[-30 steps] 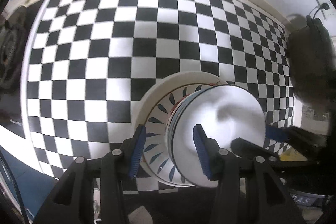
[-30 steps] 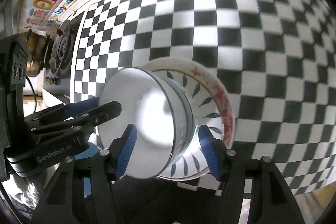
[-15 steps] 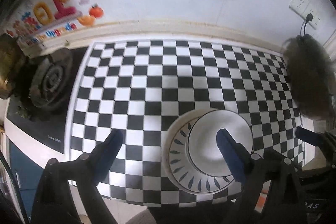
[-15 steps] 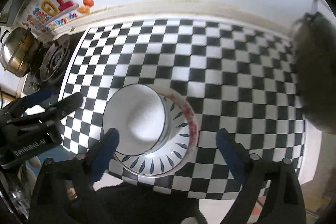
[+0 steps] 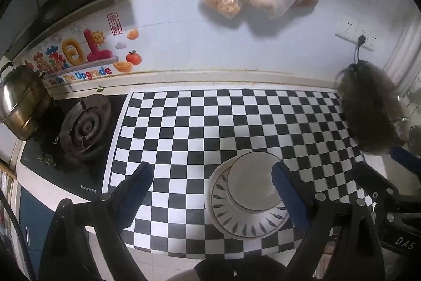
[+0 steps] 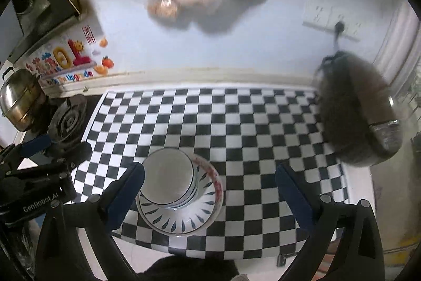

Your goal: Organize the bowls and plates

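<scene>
On the wall behind my bench (image 5: 184, 123) the sticker (image 5: 79, 62) reads "Be On The Upgrade" under a large "10". The cooktop (image 5: 68, 175) carries small print I cannot read. In the right wrist view the body of my left hand-held gripper (image 5: 210, 191) shows "GenRobot.AI"; in the left wrist view the body of my right hand-held gripper (image 6: 210, 188) shows "DAS".

One white bowl (image 5: 251, 182) sits upside down, base up, on one plate (image 5: 244, 217) with dark leaf marks around its rim. The plate lies flat on the checkered mat (image 5: 197, 128), near the front edge of the bench. Under the plate a red-patterned rim shows in the right wrist view, so there may be a second dish; I cannot tell.

Both my hand-held grippers are spread wide and grip nothing. The stack lies toward the right finger of the left one and toward the left finger of the right one.

One steel pot (image 5: 21, 107) stands at the far left beside one burner (image 5: 85, 125).
</scene>
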Demonstrator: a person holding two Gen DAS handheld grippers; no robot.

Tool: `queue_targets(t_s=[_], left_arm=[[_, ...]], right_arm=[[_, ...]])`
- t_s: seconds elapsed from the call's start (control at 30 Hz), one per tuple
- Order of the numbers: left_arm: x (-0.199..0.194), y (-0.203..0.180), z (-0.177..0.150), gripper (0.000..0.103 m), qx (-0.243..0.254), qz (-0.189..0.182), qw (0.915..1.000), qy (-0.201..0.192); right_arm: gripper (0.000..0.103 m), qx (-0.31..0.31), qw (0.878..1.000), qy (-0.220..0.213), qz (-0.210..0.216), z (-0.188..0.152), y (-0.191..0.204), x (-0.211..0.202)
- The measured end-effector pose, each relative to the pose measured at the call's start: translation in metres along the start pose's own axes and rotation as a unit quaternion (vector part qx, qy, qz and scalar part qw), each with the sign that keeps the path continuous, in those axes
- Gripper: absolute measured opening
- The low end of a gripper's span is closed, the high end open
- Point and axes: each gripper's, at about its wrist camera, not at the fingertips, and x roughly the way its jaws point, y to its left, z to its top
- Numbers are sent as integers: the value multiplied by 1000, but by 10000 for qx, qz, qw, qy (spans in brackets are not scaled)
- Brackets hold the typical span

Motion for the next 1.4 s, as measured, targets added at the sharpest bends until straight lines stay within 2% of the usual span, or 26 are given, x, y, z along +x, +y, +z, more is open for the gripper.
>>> queue_targets(t_s=[0.1,0.3,0.63,1.07,1.4], left_arm=[[-16,-5,-4,92,-19,15,9999,-121],[-67,-11,-13,92,-217,161,9976,-631],[-155,-29,-42,92,-215,399,9907,-1281],[-225,-42,-91,92,-182,493,9874,-1493],[-253,-27,-113,92,-39,489,9849,-1662]], right_arm=[[102,-38,9997,-228,-13,0,0,-23],[102,-53,9977,-676,83,-7,-8,-73],[102,-109,9910,-1328,154,-36,-25,-162],[102,-110,9869,-1610,-31,-95,-31,-258],[102,56,9850,-1715,-184,-123,-14,-289]])
